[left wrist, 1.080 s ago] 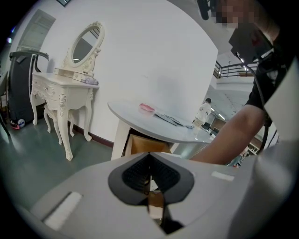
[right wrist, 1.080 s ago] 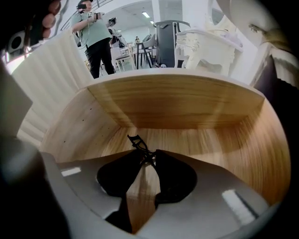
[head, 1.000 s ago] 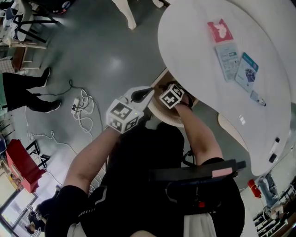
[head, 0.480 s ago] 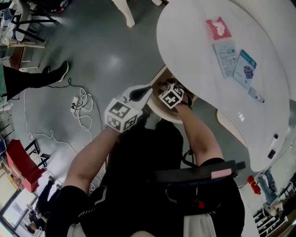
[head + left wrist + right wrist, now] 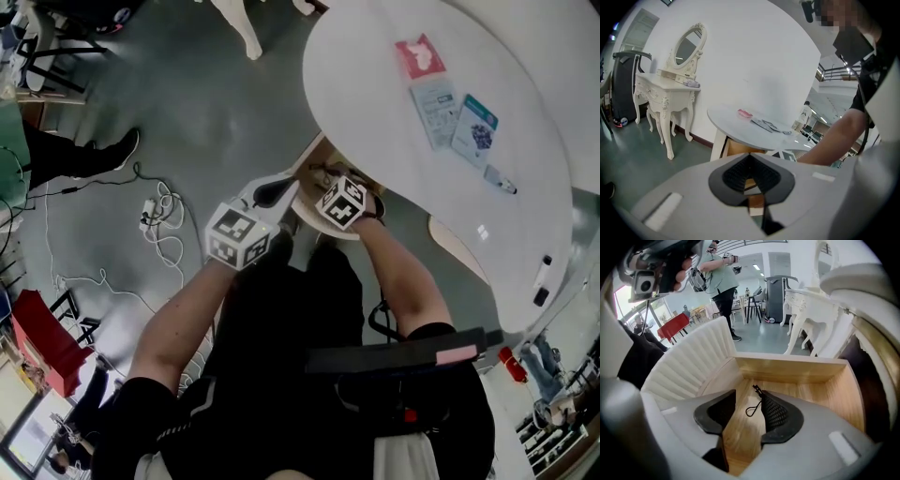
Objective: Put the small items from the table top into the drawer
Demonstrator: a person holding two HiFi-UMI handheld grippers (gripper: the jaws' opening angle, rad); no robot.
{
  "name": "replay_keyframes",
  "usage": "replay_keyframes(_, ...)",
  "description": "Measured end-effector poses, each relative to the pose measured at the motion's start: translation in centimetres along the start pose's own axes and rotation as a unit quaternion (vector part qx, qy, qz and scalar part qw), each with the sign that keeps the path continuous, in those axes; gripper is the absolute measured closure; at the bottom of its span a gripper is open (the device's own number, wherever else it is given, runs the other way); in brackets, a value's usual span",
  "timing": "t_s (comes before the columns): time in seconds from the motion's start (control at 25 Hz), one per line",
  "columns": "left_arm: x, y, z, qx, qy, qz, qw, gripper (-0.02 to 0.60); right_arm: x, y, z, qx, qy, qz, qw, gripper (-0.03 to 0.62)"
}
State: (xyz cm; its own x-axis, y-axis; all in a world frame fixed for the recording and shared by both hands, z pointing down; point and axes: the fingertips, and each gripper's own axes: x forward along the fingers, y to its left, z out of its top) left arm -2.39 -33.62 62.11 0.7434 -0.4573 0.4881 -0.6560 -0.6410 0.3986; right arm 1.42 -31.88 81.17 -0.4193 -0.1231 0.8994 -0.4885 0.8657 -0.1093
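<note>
The open wooden drawer (image 5: 801,390) sits under the round white table (image 5: 375,122). My right gripper (image 5: 743,413) hangs inside it, its jaws apart but closing, with nothing between the pads. On the drawer floor just past its tips lies a thin black cord with a small clip (image 5: 752,406). From above, the right gripper (image 5: 326,183) points into the drawer (image 5: 314,161). The left gripper (image 5: 279,194) is beside it, outside the drawer, its pads (image 5: 751,176) together and empty. On the table top lie a red packet (image 5: 419,56), a pale packet (image 5: 433,101), a teal packet (image 5: 475,131) and a small pen-like item (image 5: 499,180).
A white dressing table with an oval mirror (image 5: 670,89) stands by the wall. Cables and a power strip (image 5: 161,220) lie on the grey floor at left, near a bystander's foot (image 5: 103,155). A red object (image 5: 42,328) stands at lower left. A fluted white panel (image 5: 689,362) flanks the drawer.
Both grippers stay at the drawer and drift slightly left in the head view as the camera shifts. The bystander at the left has stepped.
</note>
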Motion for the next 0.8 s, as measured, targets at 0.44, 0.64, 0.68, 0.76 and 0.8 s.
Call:
replay_keyframes(0.44, -1.7, -1.8, 2.8, 0.000, -0.029, -0.003, 0.9996, 0.581, -8.1, 0.7, 2.3, 0.024, -0.081, -0.045, 0.995, 0.508)
replay_keyframes(0.64, -1.9, -3.4, 5.3, 0.006, -0.055, 0.003, 0.9984, 0.581, -13.1, 0.4, 3.0, 0.059, -0.131, -0.080, 0.986, 0.523)
replay_keyframes(0.68, -2.0, -3.9, 6.0, 0.009, -0.062, 0.001, 0.9981, 0.580, -14.2, 0.3, 3.2, 0.065, -0.143, -0.087, 0.984, 0.531)
replay_keyframes(0.76, -2.3, -4.9, 7.3, 0.019, -0.074, -0.005, 0.9971, 0.580, -16.5, 0.2, 3.7, 0.078, -0.168, -0.100, 0.978, 0.540)
replay_keyframes(0.8, -2.6, -5.3, 7.8, 0.025, -0.079, -0.007, 0.9965, 0.580, -17.6, 0.1, 4.0, 0.085, -0.183, -0.106, 0.974, 0.550)
